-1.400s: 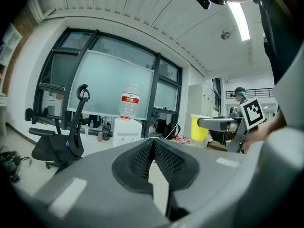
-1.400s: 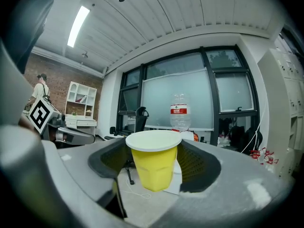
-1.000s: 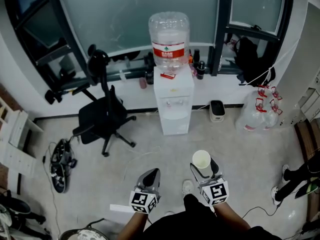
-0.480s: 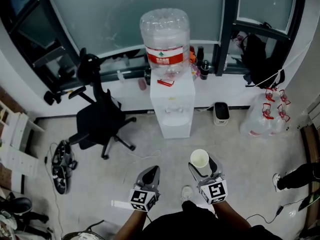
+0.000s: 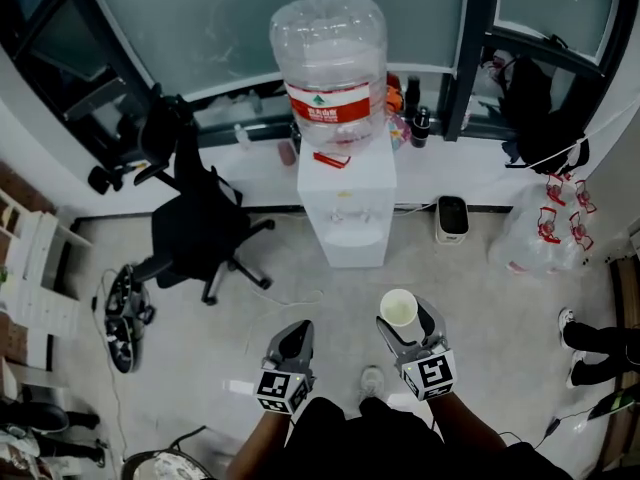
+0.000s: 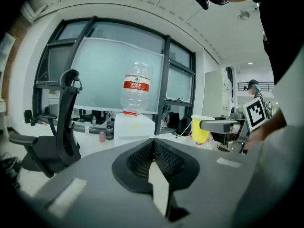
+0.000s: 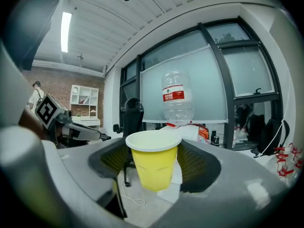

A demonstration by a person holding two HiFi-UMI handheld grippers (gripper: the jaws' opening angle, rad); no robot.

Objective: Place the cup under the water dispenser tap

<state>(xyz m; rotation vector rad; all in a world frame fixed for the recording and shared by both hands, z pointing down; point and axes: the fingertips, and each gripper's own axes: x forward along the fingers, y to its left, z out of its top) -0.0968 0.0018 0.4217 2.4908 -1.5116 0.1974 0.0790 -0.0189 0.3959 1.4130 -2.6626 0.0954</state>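
A yellow paper cup point(image 5: 399, 308) with a white inside stands upright between the jaws of my right gripper point(image 5: 406, 322), which is shut on it. In the right gripper view the cup point(image 7: 152, 167) fills the middle, its sides pressed by the black pads. The white water dispenser point(image 5: 343, 203) with a big clear bottle point(image 5: 328, 56) on top stands ahead against the window wall, well beyond the cup. My left gripper point(image 5: 293, 342) hangs to the left of the cup, shut and empty. Its pads point(image 6: 164, 156) meet in the left gripper view, where the cup point(image 6: 200, 129) shows at right.
A black office chair point(image 5: 196, 230) stands left of the dispenser. A small white bin point(image 5: 452, 218) and bagged bottles point(image 5: 543, 238) sit to its right. Cables and black gear point(image 5: 118, 313) lie on the floor at left. Another person's feet point(image 5: 592, 338) show at right.
Both grippers and the cup have moved forward towards the dispenser, which now looks larger and nearer. The grip on the cup is unchanged.
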